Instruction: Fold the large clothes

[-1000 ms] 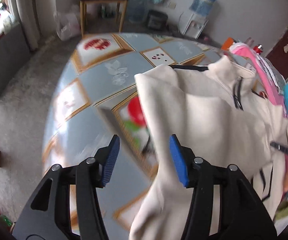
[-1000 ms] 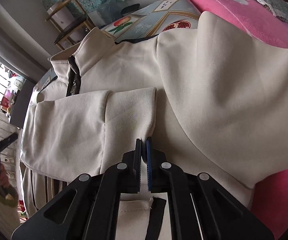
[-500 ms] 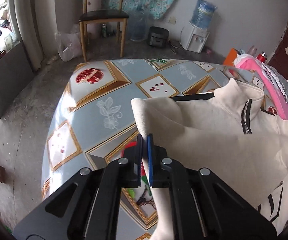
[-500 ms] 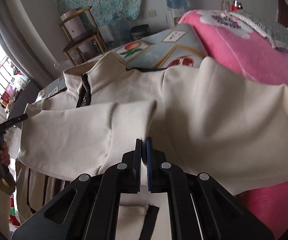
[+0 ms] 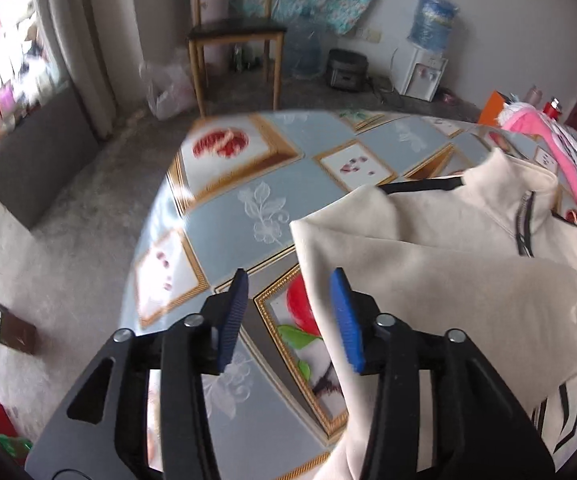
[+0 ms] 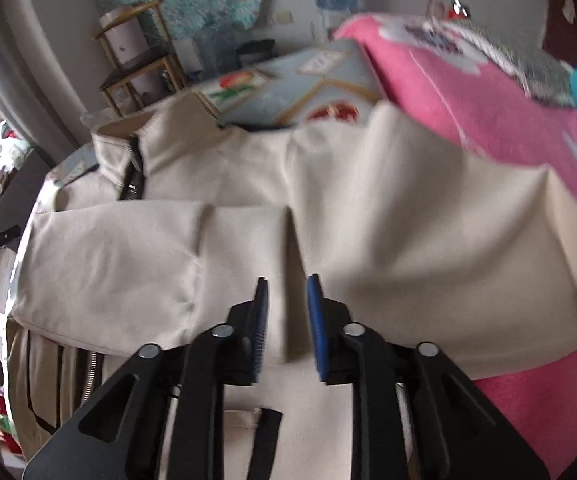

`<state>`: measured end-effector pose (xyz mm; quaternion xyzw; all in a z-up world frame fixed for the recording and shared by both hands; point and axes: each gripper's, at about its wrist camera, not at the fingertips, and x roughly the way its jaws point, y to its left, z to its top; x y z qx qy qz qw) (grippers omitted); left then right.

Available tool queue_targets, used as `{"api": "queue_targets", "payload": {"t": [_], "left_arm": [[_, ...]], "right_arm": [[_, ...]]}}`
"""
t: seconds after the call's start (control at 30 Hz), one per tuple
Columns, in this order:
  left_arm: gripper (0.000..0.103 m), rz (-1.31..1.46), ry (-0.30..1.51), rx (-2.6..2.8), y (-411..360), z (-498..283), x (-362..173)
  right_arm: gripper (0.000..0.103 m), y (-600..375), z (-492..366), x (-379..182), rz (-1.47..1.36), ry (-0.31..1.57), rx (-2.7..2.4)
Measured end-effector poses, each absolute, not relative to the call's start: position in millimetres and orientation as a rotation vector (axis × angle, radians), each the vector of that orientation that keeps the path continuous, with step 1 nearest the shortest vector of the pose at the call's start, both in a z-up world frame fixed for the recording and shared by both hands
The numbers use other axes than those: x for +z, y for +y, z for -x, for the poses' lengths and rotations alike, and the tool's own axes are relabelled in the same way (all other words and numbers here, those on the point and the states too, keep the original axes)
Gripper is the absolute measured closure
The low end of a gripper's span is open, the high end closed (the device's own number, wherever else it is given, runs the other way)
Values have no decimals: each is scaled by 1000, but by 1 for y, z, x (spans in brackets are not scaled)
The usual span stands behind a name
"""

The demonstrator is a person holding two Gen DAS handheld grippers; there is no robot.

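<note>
Both tools look alike: the left claw [image 5: 290, 314] and right claw [image 6: 287, 322] have black angular arms with cut-out slots, silver round rivets, and ribbed blue pads [image 5: 346, 322].

A round-edged table [image 5: 272, 216] under a glossy blue-grey cloth printed with gold-framed fruit panels carries a cream zip-neck jacket [image 5: 460, 280] spread flat, sleeves folded across its chest, and beside it a pink blanket [image 6: 460, 100], the jacket's one shoulder lapping onto the pink.
</note>
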<state>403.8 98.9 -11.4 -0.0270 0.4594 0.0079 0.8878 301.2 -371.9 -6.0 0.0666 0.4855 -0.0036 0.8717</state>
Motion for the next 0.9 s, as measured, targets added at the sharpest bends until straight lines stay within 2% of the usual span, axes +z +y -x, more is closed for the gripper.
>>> {"api": "queue_targets", "payload": {"t": [0.03, 0.07, 0.23, 0.33, 0.43, 0.5, 0.53, 0.57, 0.7, 0.77, 0.9], "left_arm": [[60, 33, 951, 7, 93, -399, -7], [60, 0, 950, -18, 82, -392, -2], [45, -103, 978, -165, 16, -362, 4], [40, -176, 1002, -206, -19, -348, -10], [39, -242, 1020, -222, -43, -341, -25], [39, -280, 1025, -229, -56, -335, -34], [39, -295, 1026, -225, -60, -334, -38], [39, -304, 1029, -223, -63, -334, -42], [36, -315, 1027, -206, -63, -334, -50], [35, -326, 1023, -203, -64, -333, -50], [33, -345, 1018, -204, -64, -335, -49]], "right_arm": [[62, -365, -299, 0, -127, 994, 20], [59, -354, -299, 3, -106, 983, 54], [59, -305, -310, -23, 39, 1065, 97], [59, -296, -314, -47, 104, 1136, 53], [59, -301, -302, -33, 89, 1117, 51], [53, -318, -289, -13, 39, 1090, 51], [44, -330, -281, -2, 34, 1072, 31], [41, -345, -272, 9, 40, 1054, -3], [41, -408, -245, 39, 37, 1033, -146], [34, -446, -228, 47, 18, 1032, -229], [34, -527, -192, 41, 21, 1088, -416]]}}
